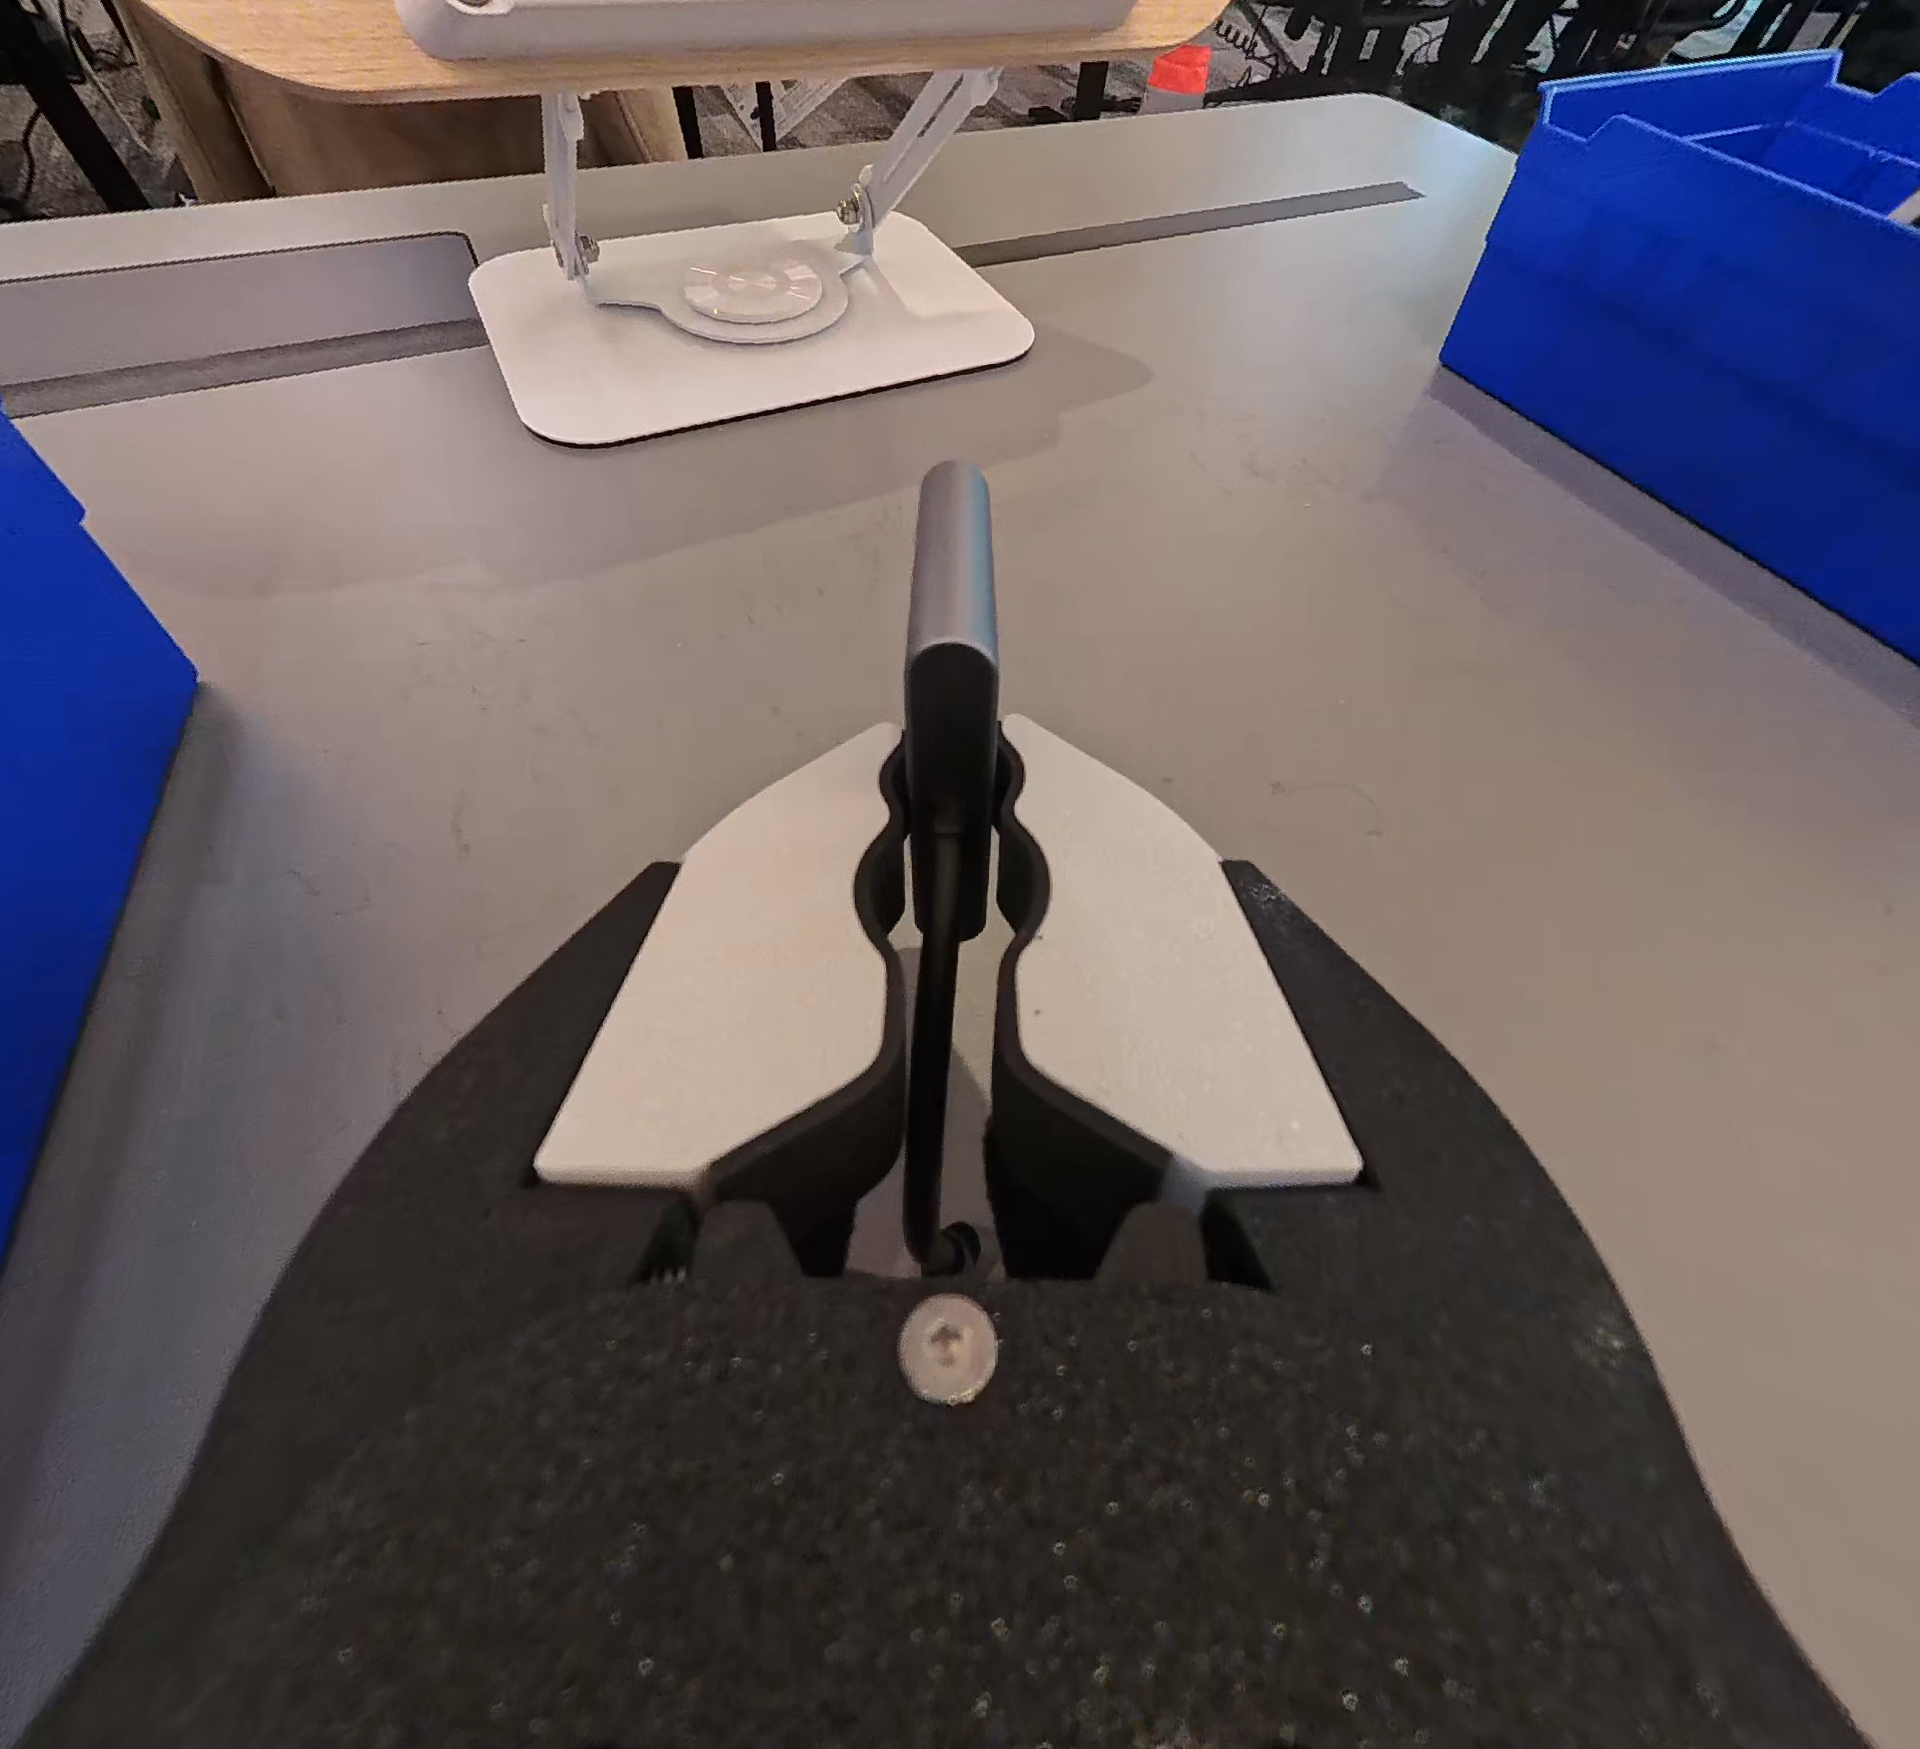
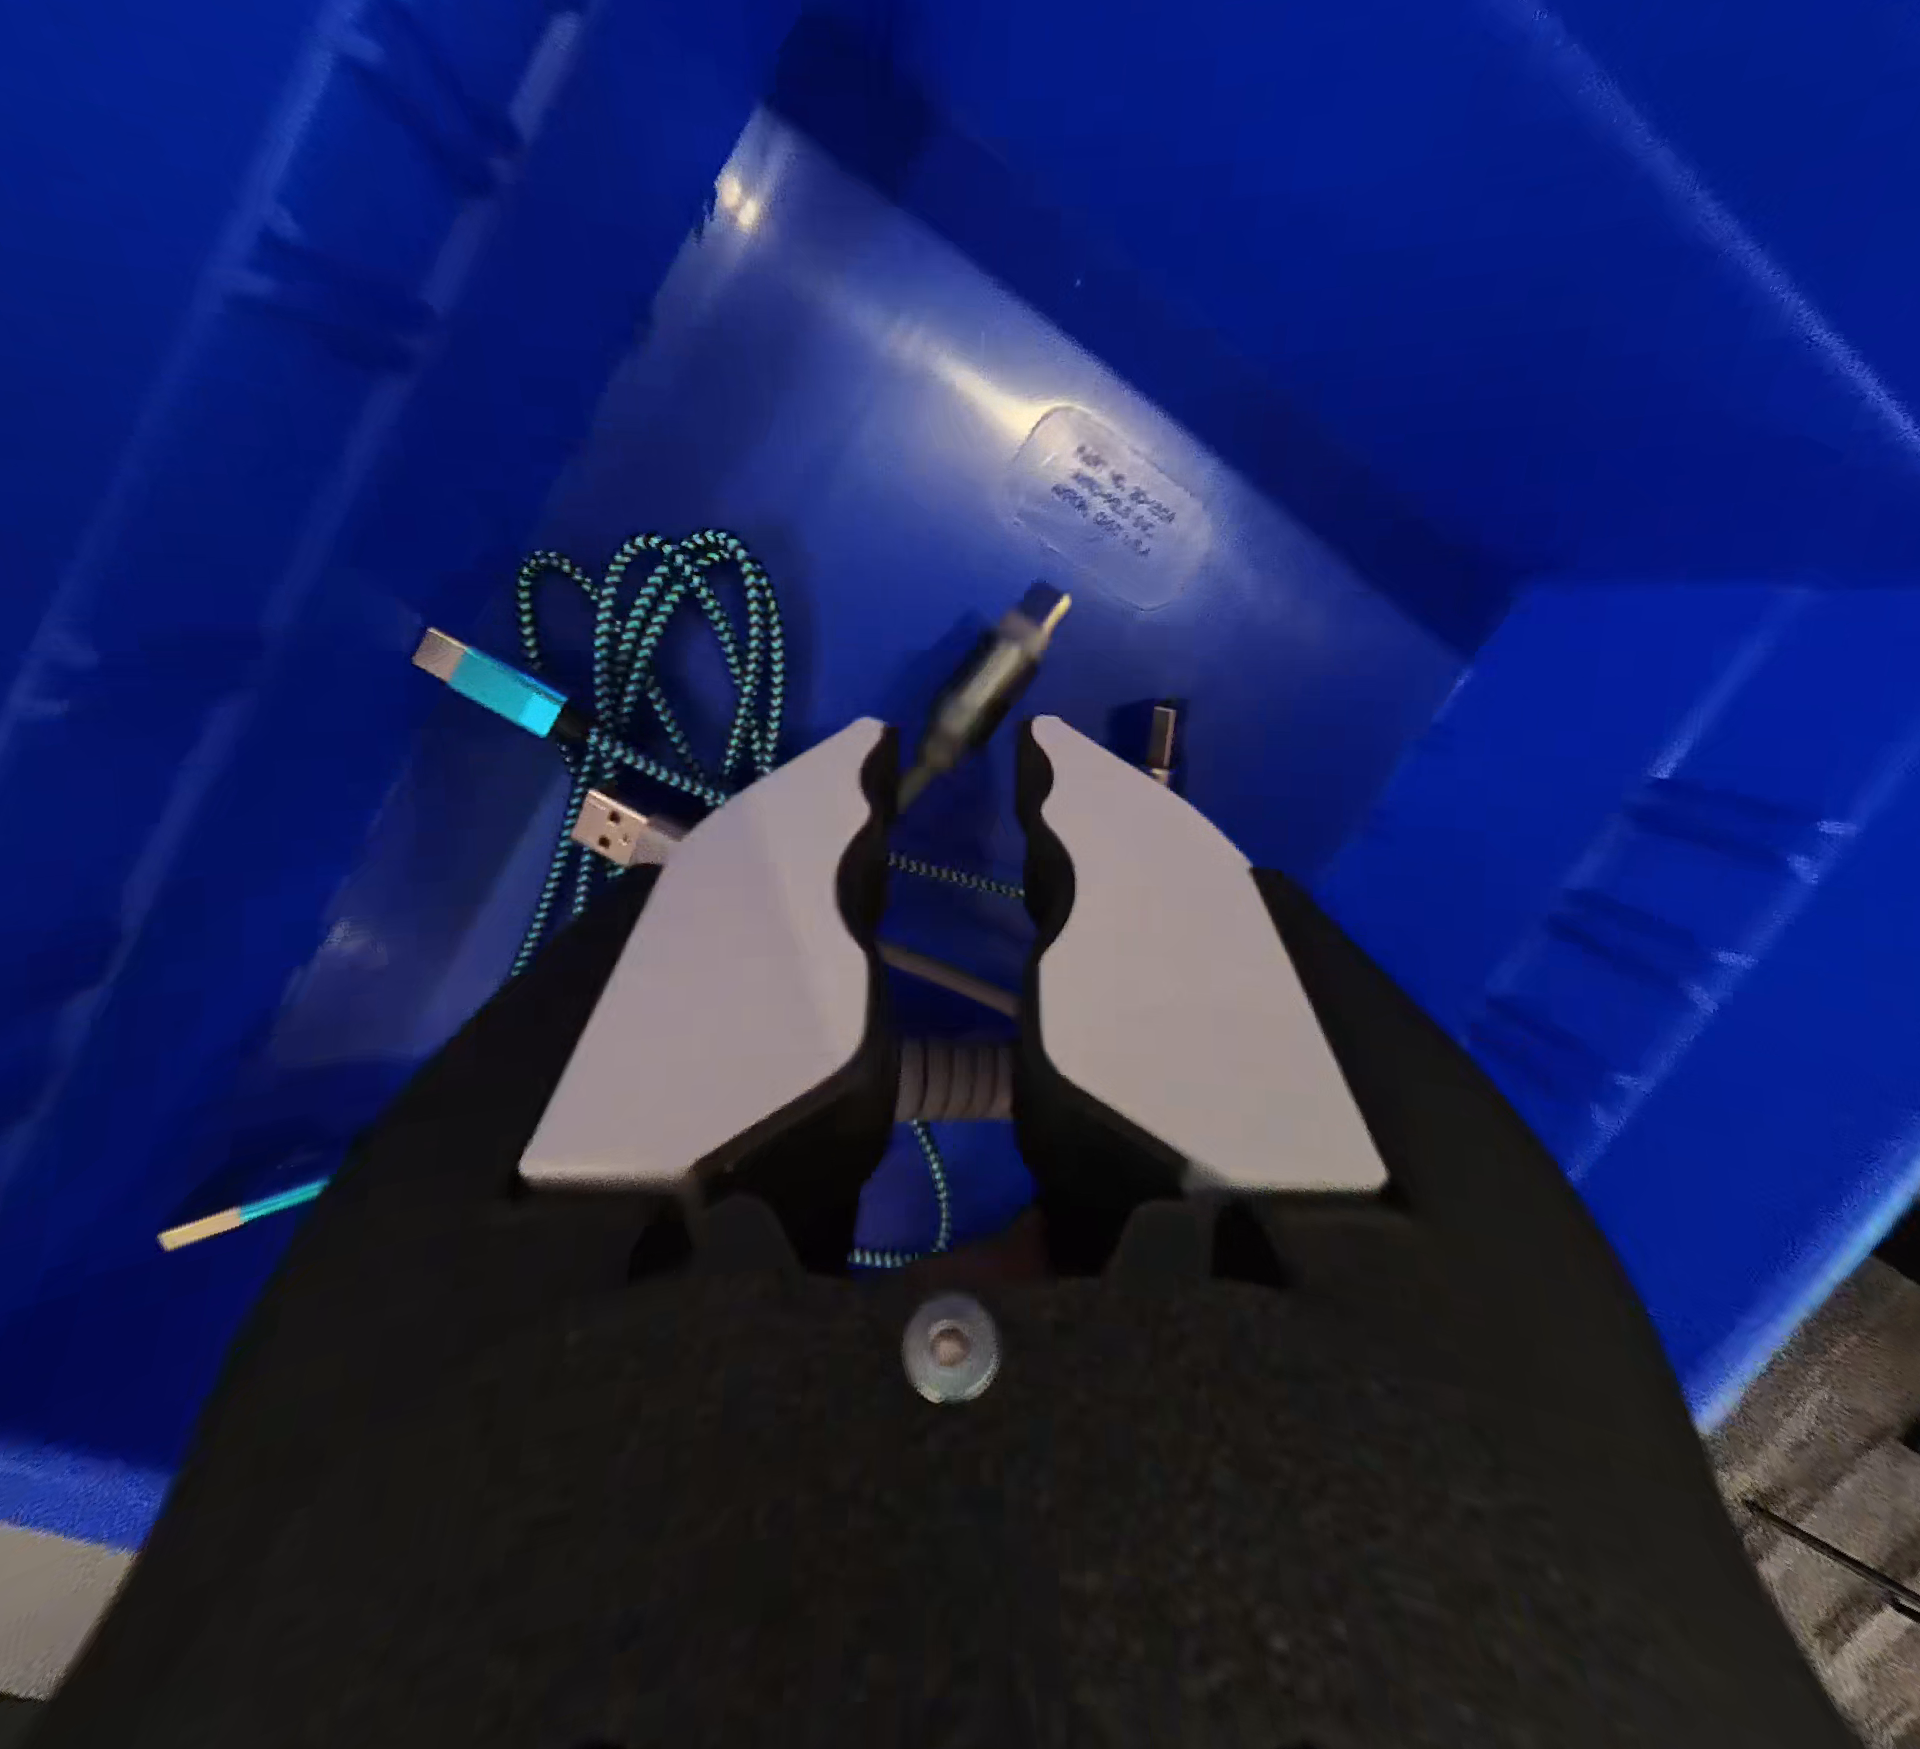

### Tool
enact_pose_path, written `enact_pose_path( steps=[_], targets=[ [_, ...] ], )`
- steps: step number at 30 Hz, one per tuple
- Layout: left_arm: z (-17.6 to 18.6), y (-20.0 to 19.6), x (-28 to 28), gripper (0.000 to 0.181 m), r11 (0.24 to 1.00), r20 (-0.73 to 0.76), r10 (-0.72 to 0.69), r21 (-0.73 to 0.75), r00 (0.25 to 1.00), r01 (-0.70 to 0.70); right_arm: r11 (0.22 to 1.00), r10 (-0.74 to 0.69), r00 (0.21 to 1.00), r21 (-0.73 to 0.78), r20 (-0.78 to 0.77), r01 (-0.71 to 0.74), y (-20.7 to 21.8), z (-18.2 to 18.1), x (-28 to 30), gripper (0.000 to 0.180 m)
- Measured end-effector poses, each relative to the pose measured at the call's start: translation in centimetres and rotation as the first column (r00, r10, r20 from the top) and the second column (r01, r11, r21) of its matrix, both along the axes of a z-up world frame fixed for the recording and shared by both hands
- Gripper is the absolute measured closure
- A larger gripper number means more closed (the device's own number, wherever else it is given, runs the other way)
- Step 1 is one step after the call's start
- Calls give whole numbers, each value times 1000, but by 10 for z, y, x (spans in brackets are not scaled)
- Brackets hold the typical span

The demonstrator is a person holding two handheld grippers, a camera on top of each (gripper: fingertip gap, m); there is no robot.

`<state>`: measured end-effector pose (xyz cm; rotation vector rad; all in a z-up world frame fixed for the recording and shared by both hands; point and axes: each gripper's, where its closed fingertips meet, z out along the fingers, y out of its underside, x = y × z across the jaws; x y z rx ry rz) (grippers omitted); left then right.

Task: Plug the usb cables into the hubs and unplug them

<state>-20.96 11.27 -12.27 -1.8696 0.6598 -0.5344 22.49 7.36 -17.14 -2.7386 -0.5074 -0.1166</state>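
Jaws of the left gripper [image 1: 951, 764] clamp a grey hub [image 1: 951, 629] above the tabletop [image 1: 1299, 660]. Right gripper [image 2: 951, 743], jaws parted, hangs inside a blue bin [image 2: 1299, 141] around a dark plug [image 2: 987, 681]; closing squarely on its shell seems wise. Teal cable [image 2: 665, 650] tangles left.

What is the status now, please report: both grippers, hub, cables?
Left gripper shut on grey hub, held above table. Right gripper open inside blue bin, over teal braided cables. Nothing plugged yet; nothing blocking.
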Motion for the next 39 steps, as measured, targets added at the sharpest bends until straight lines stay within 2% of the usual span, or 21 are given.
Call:
enact_pose_path(
  steps=[3, 6, 9, 11, 14, 16, 17, 19, 22, 24, 26, 31, 34, 35, 38, 39],
  targets=[
    [-1, 0, 0, 169, 1000, 2, -4, -7, 1000, 4, 1000, 5, 1000, 27, -31, -4, 1, 6, -4, 139],
    [-1, 0, 0, 169, 1000, 12, -9, -19, 1000, 9, 978, 33, 991, 210, -126, -5, 8, 59, -21, 120],
    [-2, -1, 2, 169, 999, 25, -25, -33, 999, 26, 871, 208, 934, 489, -290, -43, -6, 132, -83, 126],
    [-2, -2, 5, 169, 998, 28, -46, -40, 999, 47, 788, 362, 854, 612, -373, -67, -35, 158, -141, 127],
    [-1, -10, 14, 169, 988, 49, -146, -49, 988, 148, 691, 562, 704, 715, -433, -112, -80, 148, -229, 131],
    [2, -26, 25, 169, 946, 98, -306, -77, 947, 313, 667, 644, 587, 736, -490, -117, -99, 122, -277, 138],
    [9, -36, 31, 169, 904, 154, -404, -83, 902, 419, 679, 667, 518, 723, -536, -127, -105, 108, -298, 137],
    [30, -65, 38, 169, 740, 321, -604, -116, 730, 663, 712, 669, 442, 687, -598, -148, -104, 88, -322, 137],
    [60, -84, 36, 169, 572, 404, -735, -63, 545, 818, 703, 691, 403, 686, -600, -185, -93, 98, -342, 139],
    [67, -87, 37, 169, 520, 388, -774, -58, 500, 852, 678, 719, 365, 713, -592, -179, -82, 116, -352, 144],
    [70, -90, 42, 169, 497, 361, -799, -53, 480, 866, 684, 723, 311, 701, -616, -202, -73, 125, -365, 145],
    [61, -105, 54, 169, 461, 294, -837, -79, 462, 884, 692, 721, 247, 692, -648, -206, -52, 127, -382, 143],
    [50, -106, 56, 169, 471, 257, -838, -102, 481, 876, 683, 730, 226, 693, -644, -232, -52, 120, -386, 151],
    [47, -107, 56, 168, 470, 254, -839, -110, 482, 876, 662, 749, 206, 703, -629, -260, -57, 118, -387, 168],
    [45, -103, 57, 166, 522, 247, -815, -82, 525, 849, 627, 778, 243, 740, -579, -245, -55, 118, -385, 168],
    [46, -102, 55, 157, 538, 235, -810, -64, 537, 840, 624, 780, 240, 747, -578, -229, -55, 122, -382, 168]
  ],
)
